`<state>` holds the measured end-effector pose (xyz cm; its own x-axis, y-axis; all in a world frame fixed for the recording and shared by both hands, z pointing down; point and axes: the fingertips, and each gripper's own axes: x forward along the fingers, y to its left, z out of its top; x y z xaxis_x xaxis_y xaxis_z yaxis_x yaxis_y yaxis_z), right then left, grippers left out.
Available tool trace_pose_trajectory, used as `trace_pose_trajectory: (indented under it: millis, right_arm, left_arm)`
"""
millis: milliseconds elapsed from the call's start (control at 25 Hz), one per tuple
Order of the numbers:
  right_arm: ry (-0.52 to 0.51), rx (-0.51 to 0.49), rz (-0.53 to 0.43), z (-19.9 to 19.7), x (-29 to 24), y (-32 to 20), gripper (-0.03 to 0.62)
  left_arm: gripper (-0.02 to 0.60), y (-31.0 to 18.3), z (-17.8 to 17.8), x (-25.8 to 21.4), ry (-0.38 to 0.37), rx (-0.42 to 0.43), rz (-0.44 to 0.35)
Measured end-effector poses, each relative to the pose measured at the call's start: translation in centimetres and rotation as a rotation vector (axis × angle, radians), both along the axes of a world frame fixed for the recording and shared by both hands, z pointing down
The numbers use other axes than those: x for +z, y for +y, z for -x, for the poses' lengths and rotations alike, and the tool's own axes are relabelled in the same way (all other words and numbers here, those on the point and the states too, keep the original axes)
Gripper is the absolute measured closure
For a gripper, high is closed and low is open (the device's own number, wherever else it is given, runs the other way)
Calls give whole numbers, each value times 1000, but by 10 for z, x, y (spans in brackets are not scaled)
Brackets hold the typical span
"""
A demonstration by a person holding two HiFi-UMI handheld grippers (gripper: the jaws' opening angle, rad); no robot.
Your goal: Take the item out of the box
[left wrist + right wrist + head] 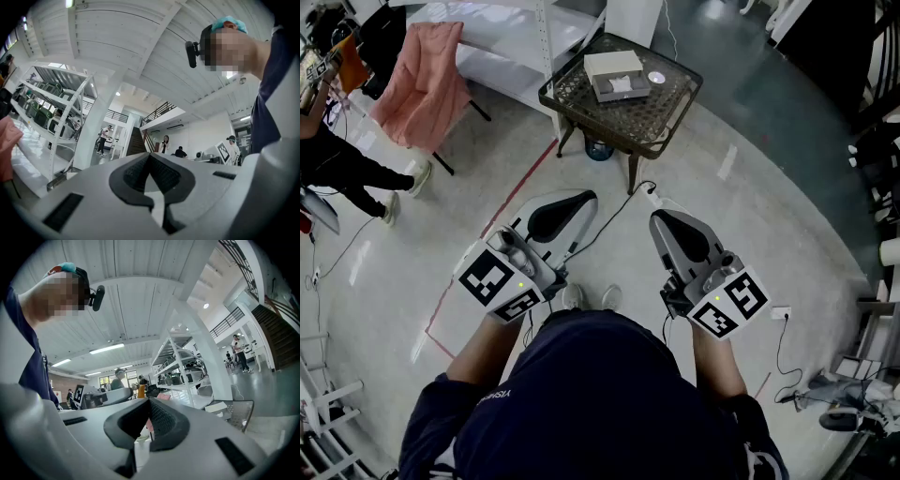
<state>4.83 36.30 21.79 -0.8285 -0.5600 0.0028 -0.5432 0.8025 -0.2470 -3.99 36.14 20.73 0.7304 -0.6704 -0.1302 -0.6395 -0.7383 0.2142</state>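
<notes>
Two hand-held grippers sit low in the centre of the head view, each held by the person in a dark navy top whose shoulders fill the bottom of the frame. The left gripper [569, 210] lies just left of centre and the right gripper [673, 232] just right of centre, apart from each other, with their marker cubes nearest the body. In each gripper's own view the two jaws are pressed together with nothing between their dark pads, and they are tilted up toward the white ceiling.

The box [619, 86] is in the upper centre of the head view, well apart from both grippers. It sits on a small dark mesh-topped table [666, 117]. It looks like a shallow grey tray with a white item [622, 83] lying in it, though it is too small to be sure. A flat white piece [612, 63], perhaps its lid, lies just behind it, and a small round disc [656, 77] is beside it.

A pink cloth [427, 80] hangs over a chair in the upper left. A black cable [614, 214] runs across the pale floor between the table and the grippers. Another person [342, 164] stands at the left edge.
</notes>
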Motion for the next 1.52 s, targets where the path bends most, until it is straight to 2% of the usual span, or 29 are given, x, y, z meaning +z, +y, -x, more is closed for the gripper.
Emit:
trace_pose_trajectory:
  millis: [400, 680, 1080, 1520]
  right_arm:
    - [-22, 16, 25, 0, 2, -2, 571]
    - [-35, 46, 50, 21, 6, -16, 571]
    - [-42, 80, 62, 53, 15, -54, 571]
    - [-49, 78, 88, 45, 30, -131, 571]
  left_arm:
    - [575, 1, 0, 1, 3, 13, -3]
    - [575, -11, 23, 3, -2, 37, 0]
    - [575, -56, 54, 11, -14, 67, 3]
    - [575, -131, 46, 37, -20, 54, 48]
